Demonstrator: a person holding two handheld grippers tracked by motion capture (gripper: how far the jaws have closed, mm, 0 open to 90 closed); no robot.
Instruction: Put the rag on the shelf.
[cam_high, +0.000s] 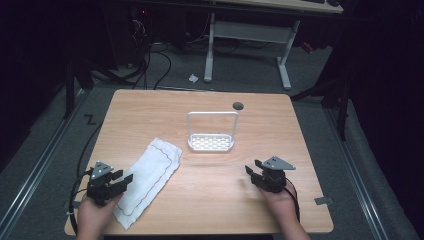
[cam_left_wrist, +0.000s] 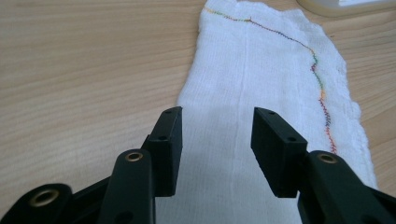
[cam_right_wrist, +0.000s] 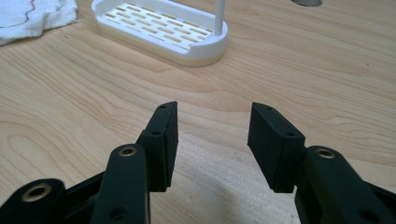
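Left of the rack (cam_high: 211, 142), the cloth (cam_high: 150, 175) lay flat on the table (cam_high: 280, 125). We had our left gripper (cam_left_wrist: 217, 140) over its near end, jaws apart; right gripper (cam_right_wrist: 212, 140) spread too, gripping nothing.

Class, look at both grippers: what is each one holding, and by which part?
Nothing is held. The left gripper stands open over the white cloth; the right gripper stands open over bare table.
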